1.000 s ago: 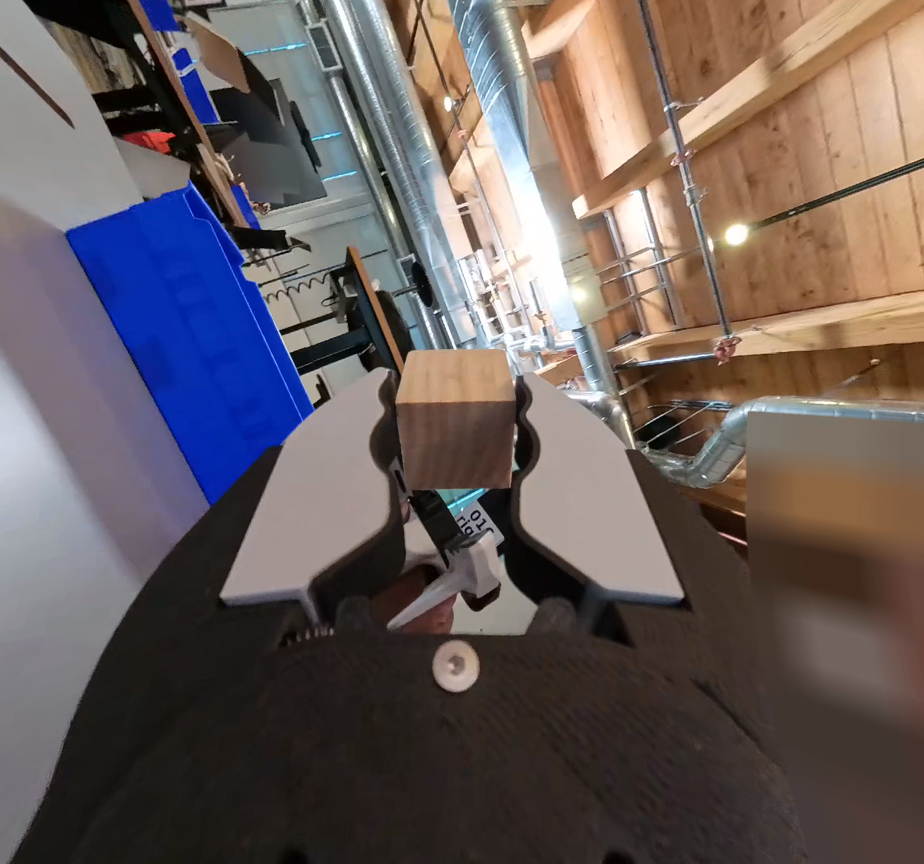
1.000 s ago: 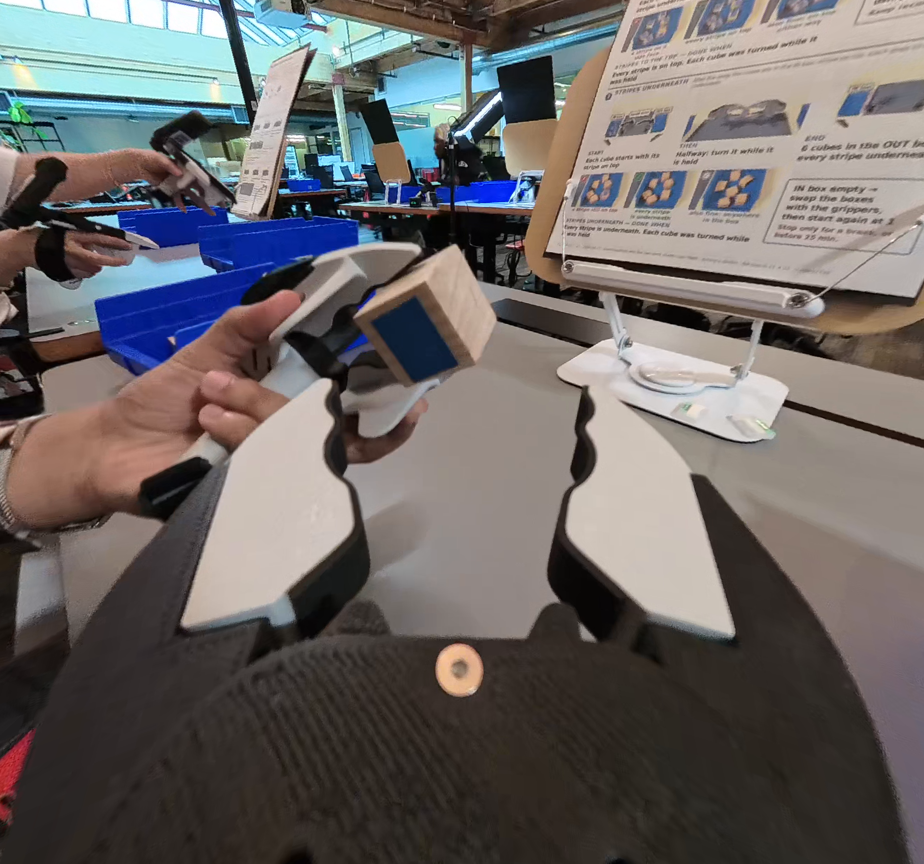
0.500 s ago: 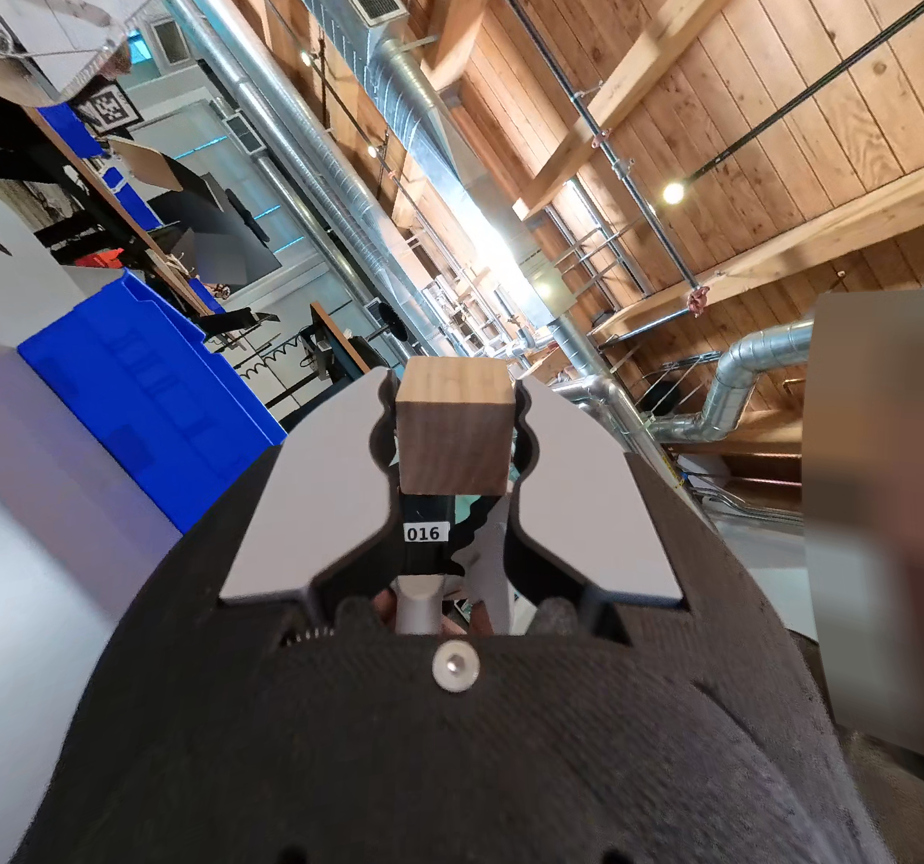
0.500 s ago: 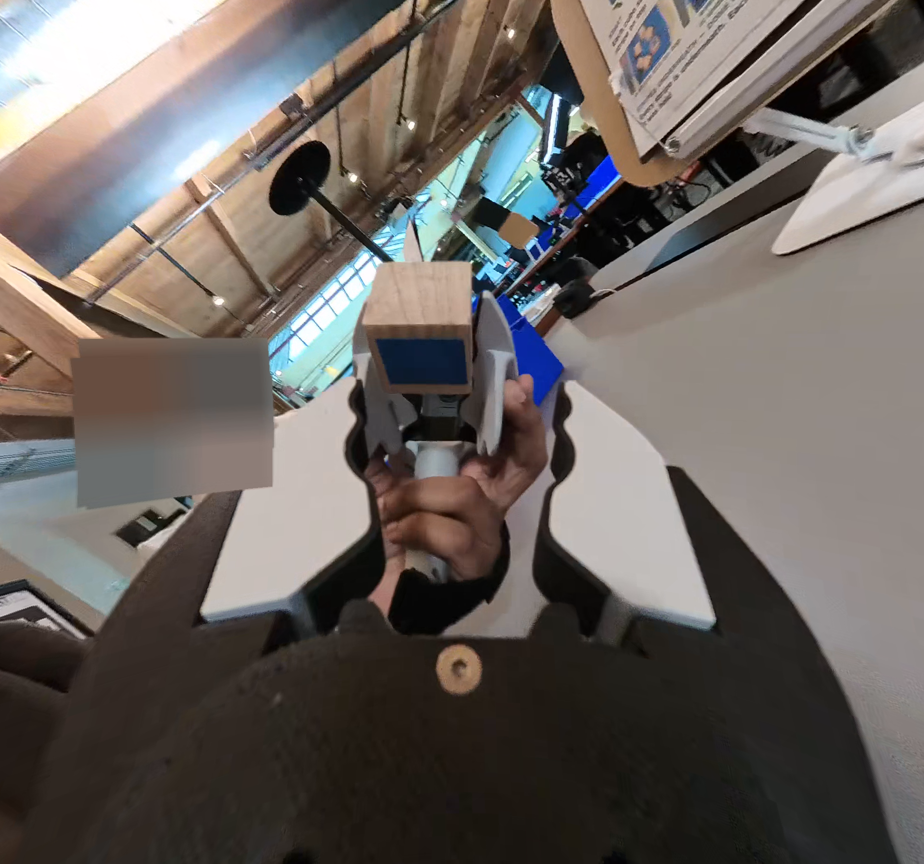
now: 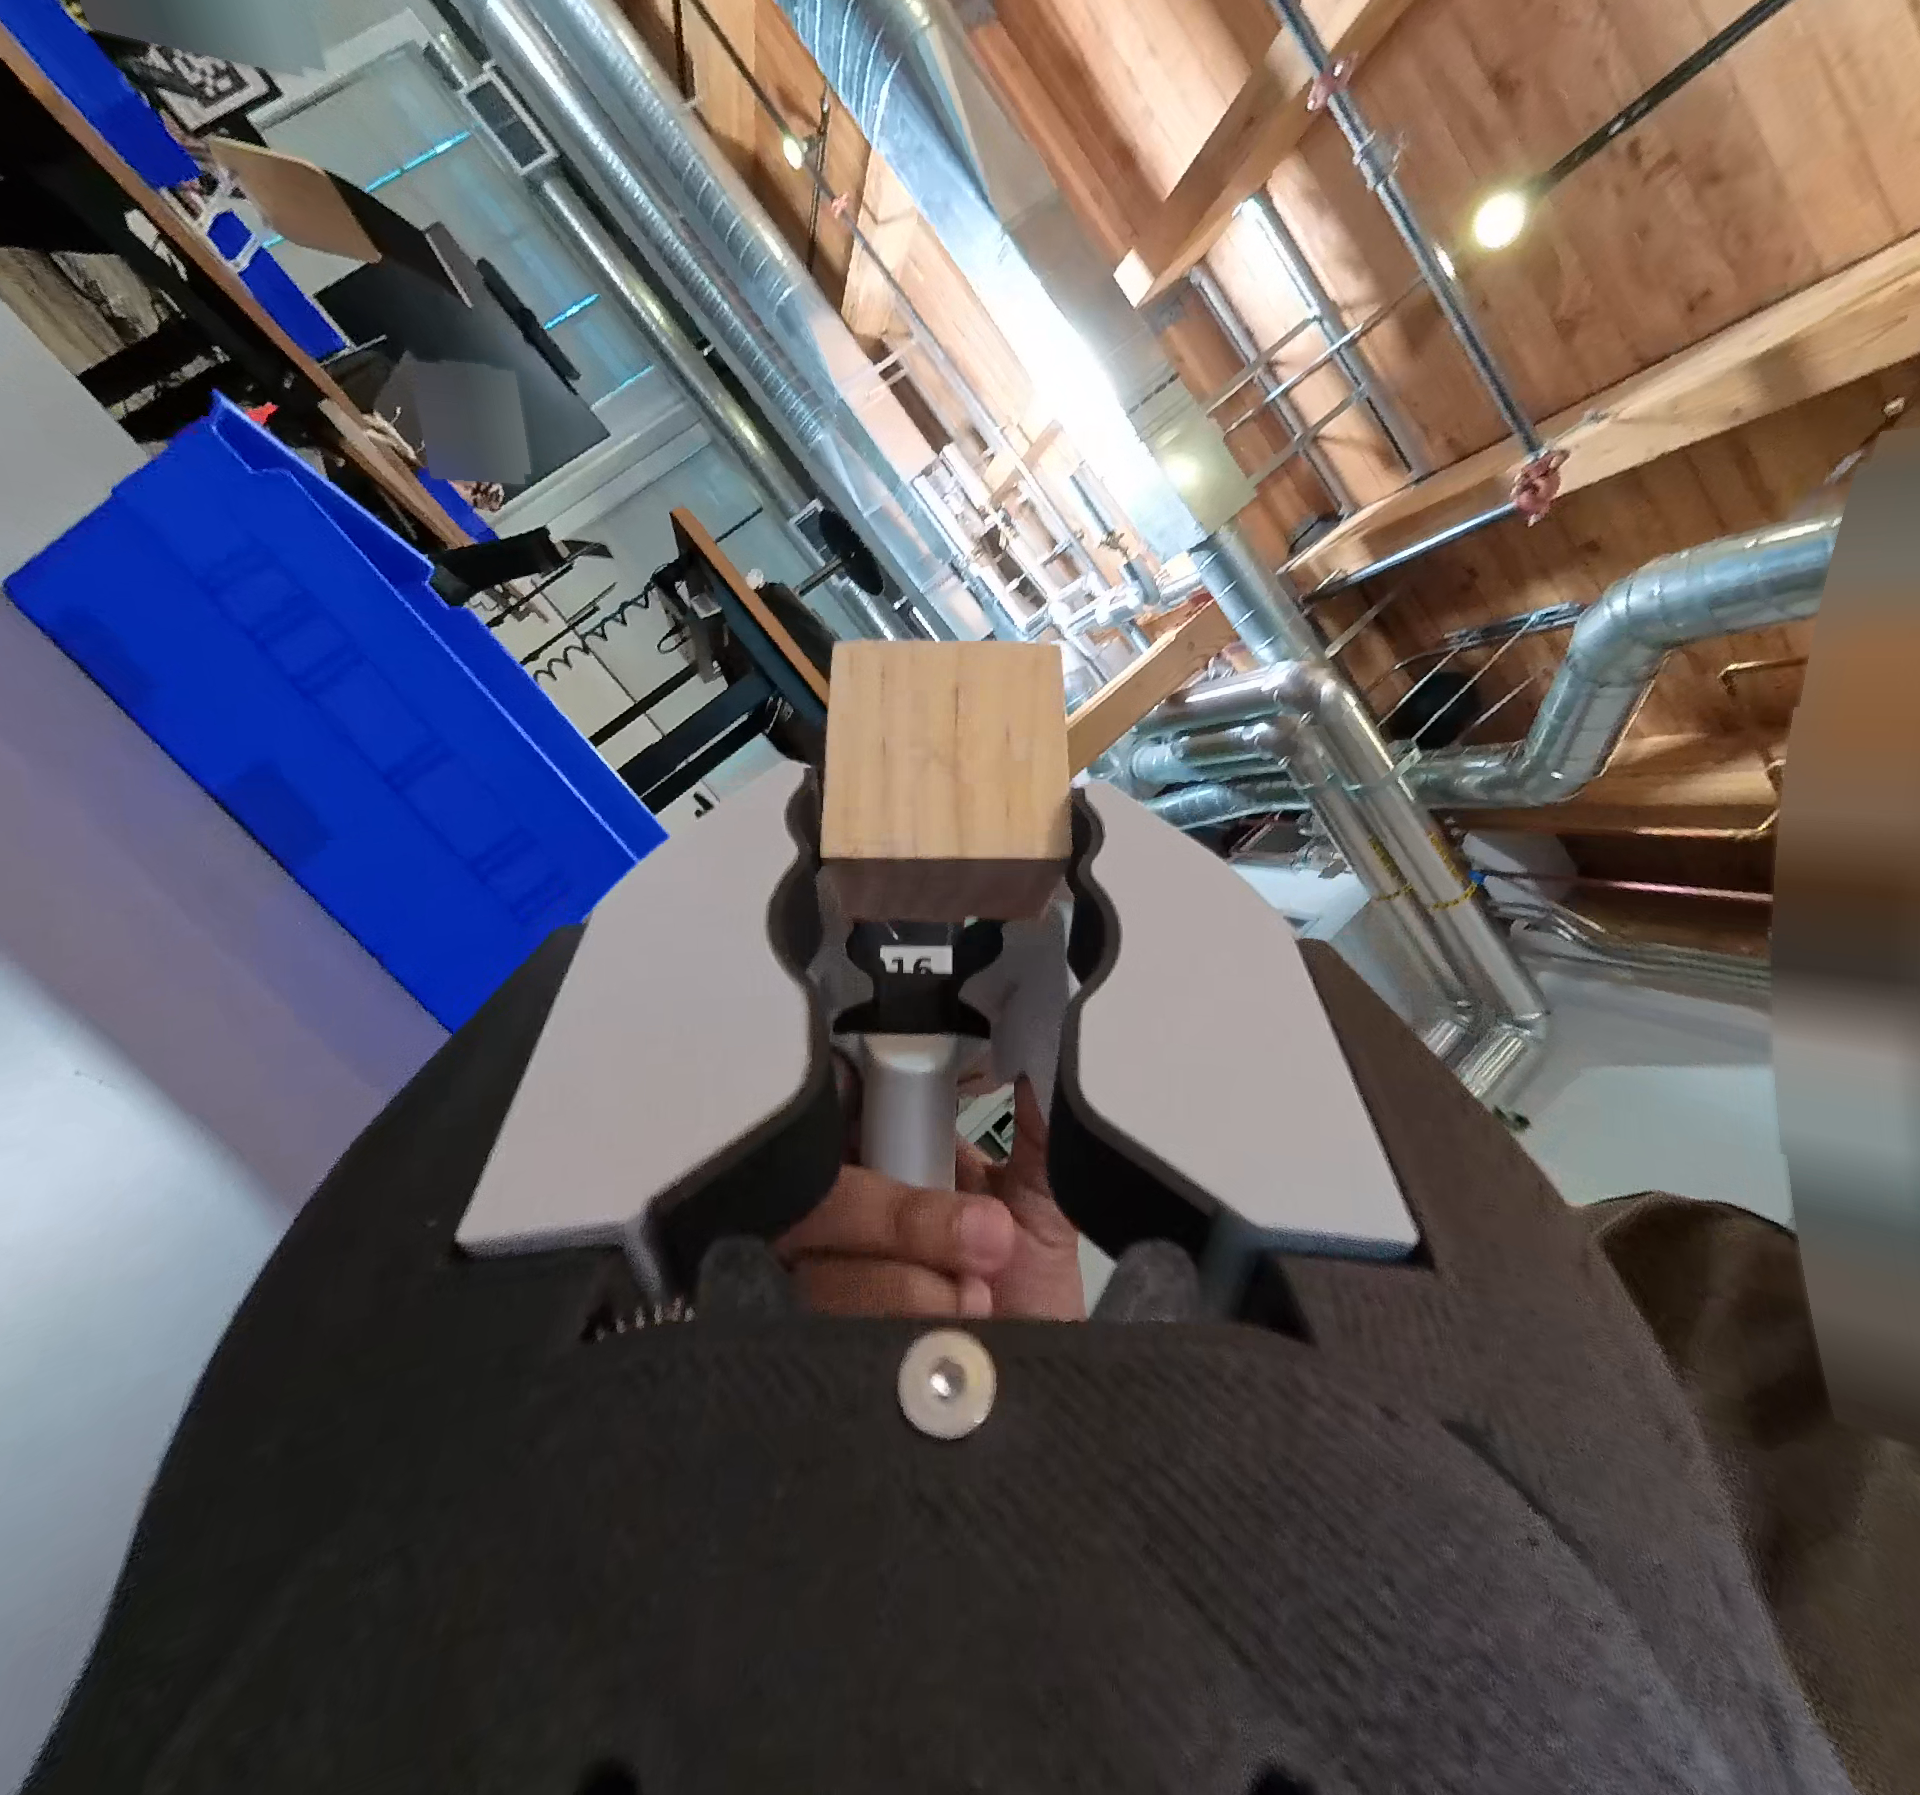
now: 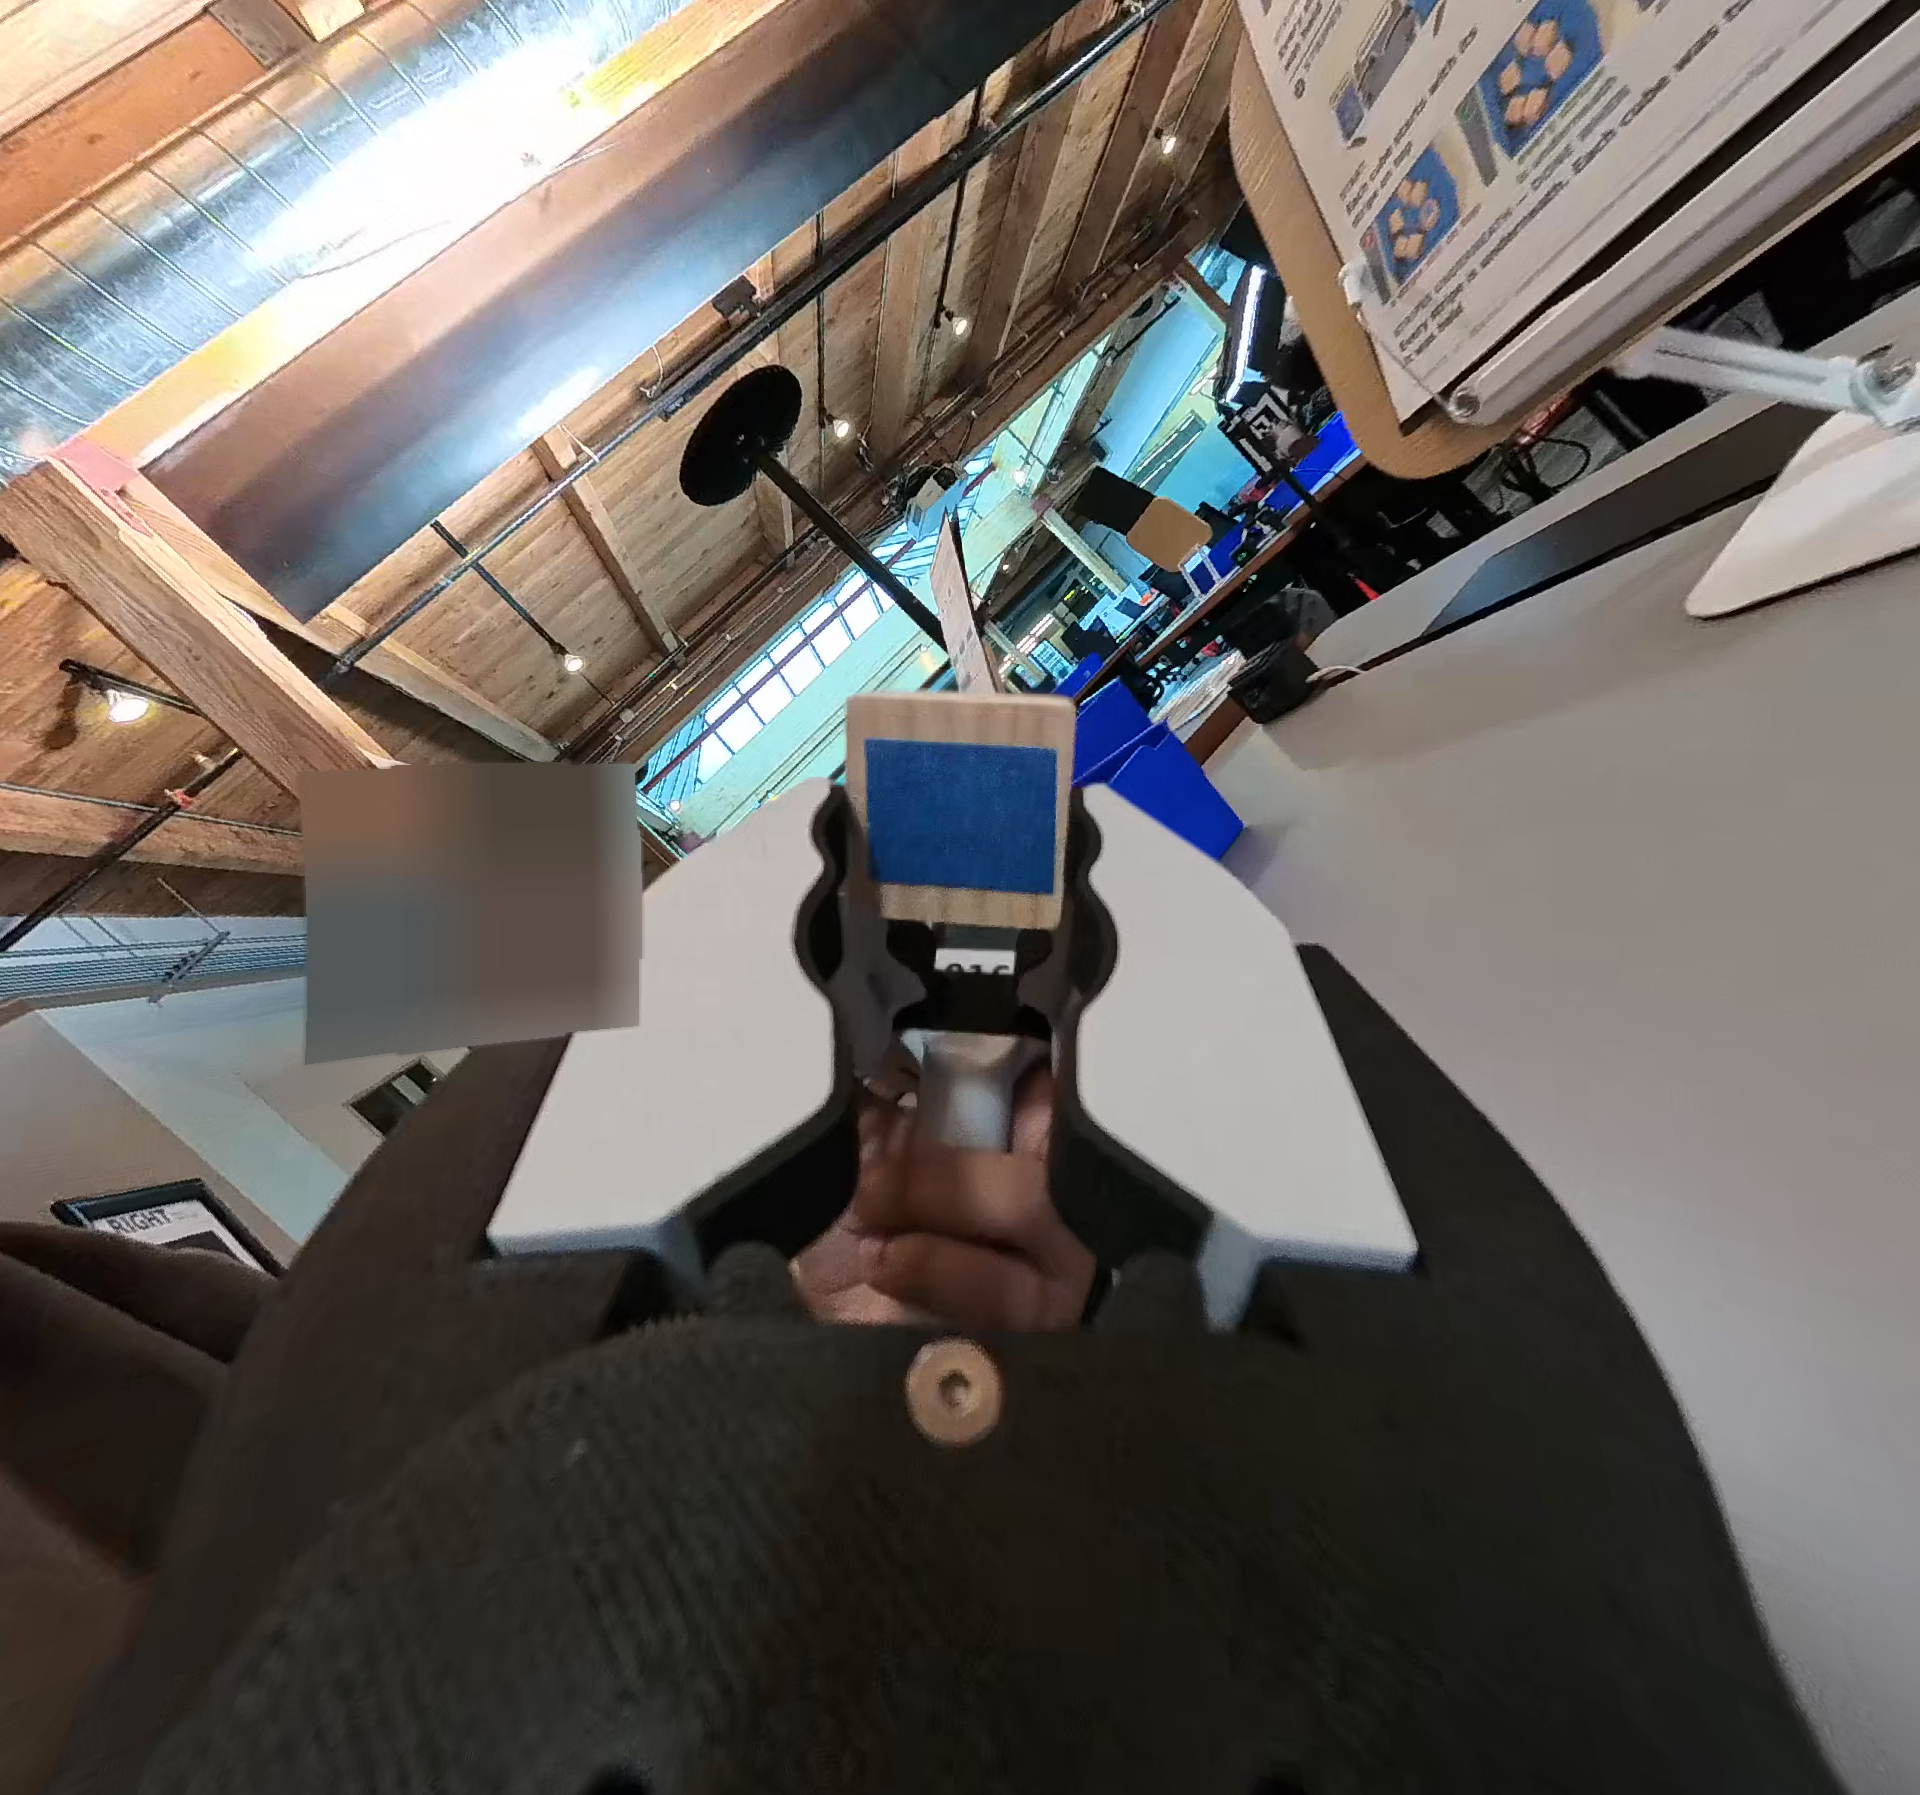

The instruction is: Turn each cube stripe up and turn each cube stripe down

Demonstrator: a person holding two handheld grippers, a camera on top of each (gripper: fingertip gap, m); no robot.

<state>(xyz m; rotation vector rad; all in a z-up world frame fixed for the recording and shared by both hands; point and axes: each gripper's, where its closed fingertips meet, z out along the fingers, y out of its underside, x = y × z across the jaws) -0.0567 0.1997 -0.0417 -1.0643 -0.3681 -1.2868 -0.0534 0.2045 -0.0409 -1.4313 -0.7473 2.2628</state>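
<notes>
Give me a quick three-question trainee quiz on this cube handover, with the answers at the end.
1. True or false: only one gripper grips the cube.
2. Which camera does the cube's blue patch face? A left wrist, B right wrist, C neither.
3. Fill in: left of the left gripper in its own view stands a blue plastic ____.

Key
1. False: the left gripper and the right gripper both appear shut on it.
2. B.
3. bin.
</notes>
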